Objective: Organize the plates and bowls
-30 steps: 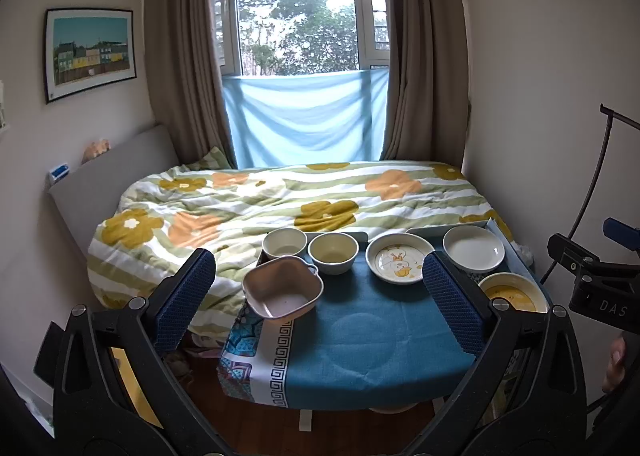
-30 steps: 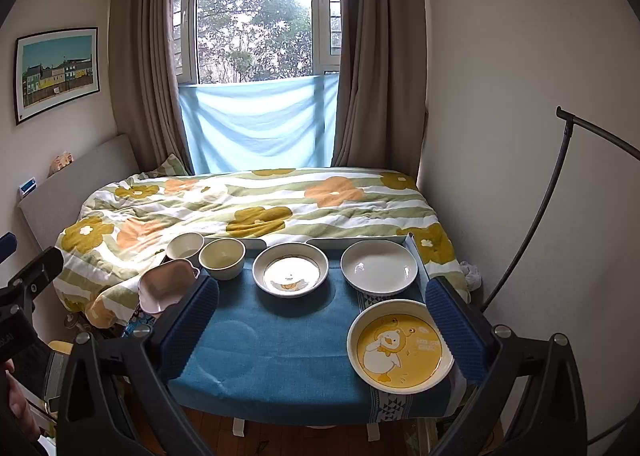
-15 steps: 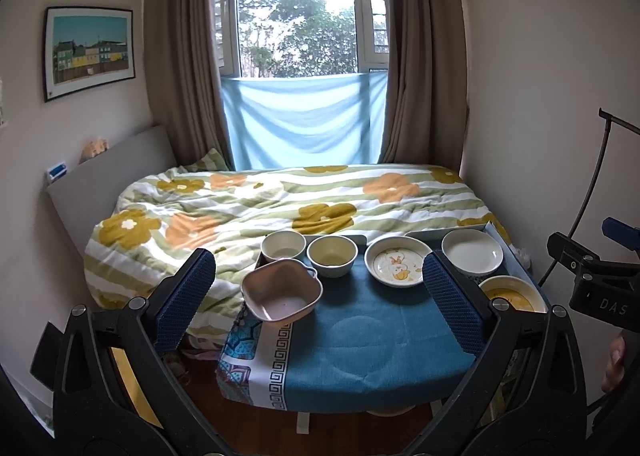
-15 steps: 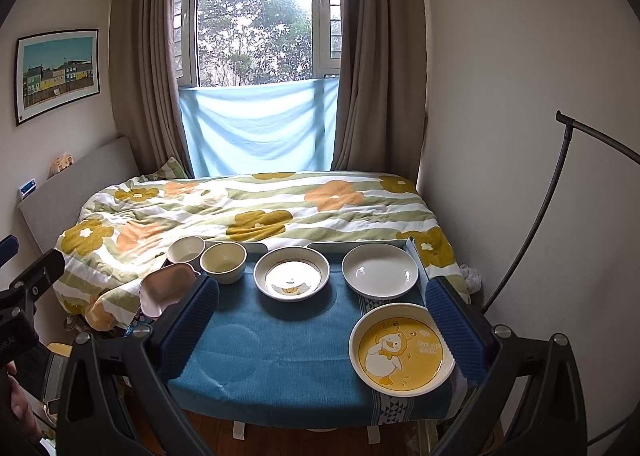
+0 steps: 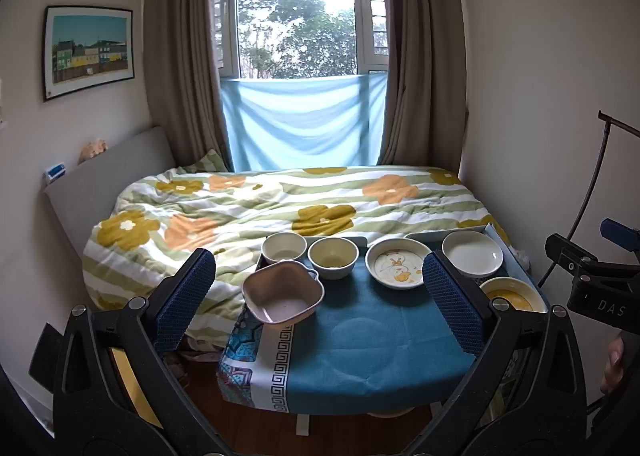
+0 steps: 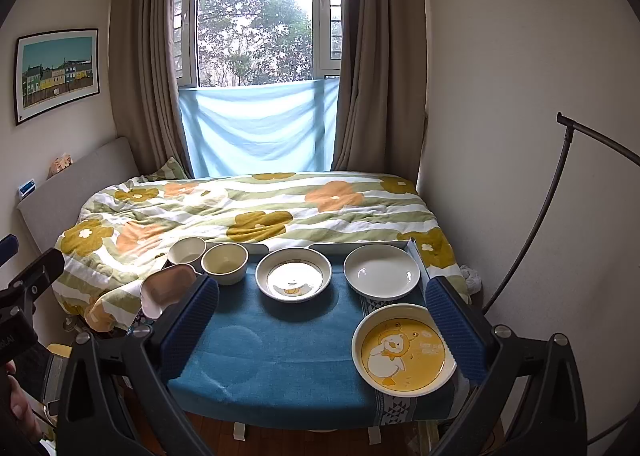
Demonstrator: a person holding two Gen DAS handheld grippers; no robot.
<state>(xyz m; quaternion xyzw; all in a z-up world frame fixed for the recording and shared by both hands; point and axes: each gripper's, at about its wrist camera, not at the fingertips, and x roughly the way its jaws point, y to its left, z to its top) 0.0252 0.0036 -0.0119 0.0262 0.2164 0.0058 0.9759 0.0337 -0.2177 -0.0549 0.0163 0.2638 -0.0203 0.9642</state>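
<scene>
While both units hover short of the blue-clothed tabletop, the left hand-held gripper and the right hand-held gripper stand spread wide, grasping nothing. Back row along the bed, left to right: white bowl, cream bowl just beside it, duck-print dish, plain white plate. Pink square bowl sits at the left edge, in front of the two small bowls. Yellow duck plate lies at the front right corner, apart from the white plate. Centre of cloth bare.
</scene>
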